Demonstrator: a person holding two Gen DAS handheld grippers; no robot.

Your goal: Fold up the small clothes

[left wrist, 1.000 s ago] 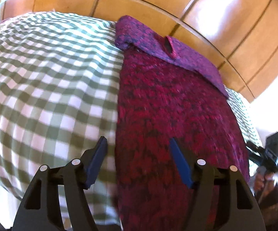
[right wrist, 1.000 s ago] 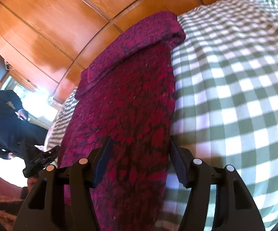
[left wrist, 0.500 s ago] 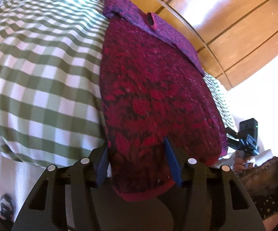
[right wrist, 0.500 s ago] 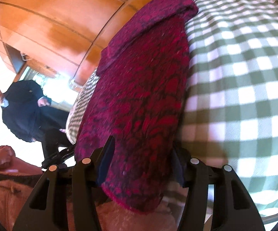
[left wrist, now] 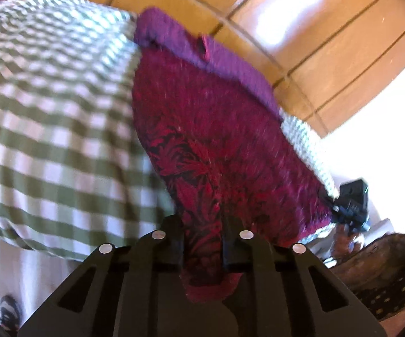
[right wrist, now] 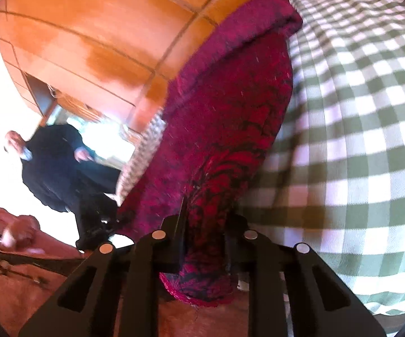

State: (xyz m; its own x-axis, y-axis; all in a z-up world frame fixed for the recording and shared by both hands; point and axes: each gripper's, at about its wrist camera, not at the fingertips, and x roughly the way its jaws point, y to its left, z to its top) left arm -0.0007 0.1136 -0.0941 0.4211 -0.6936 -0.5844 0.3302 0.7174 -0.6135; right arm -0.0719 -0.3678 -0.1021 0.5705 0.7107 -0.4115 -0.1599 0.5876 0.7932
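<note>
L wrist: jaws clenched on fuzzy red knit garment (left wrist: 216, 146) hem | R wrist: same

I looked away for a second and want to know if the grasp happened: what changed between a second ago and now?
Both grippers closed on the near hem of the red knit garment: the left gripper and the right gripper, open a second ago, now pinch bunched fabric at its two near corners. The far end, folded over, still lies on the green checked cloth.
</note>
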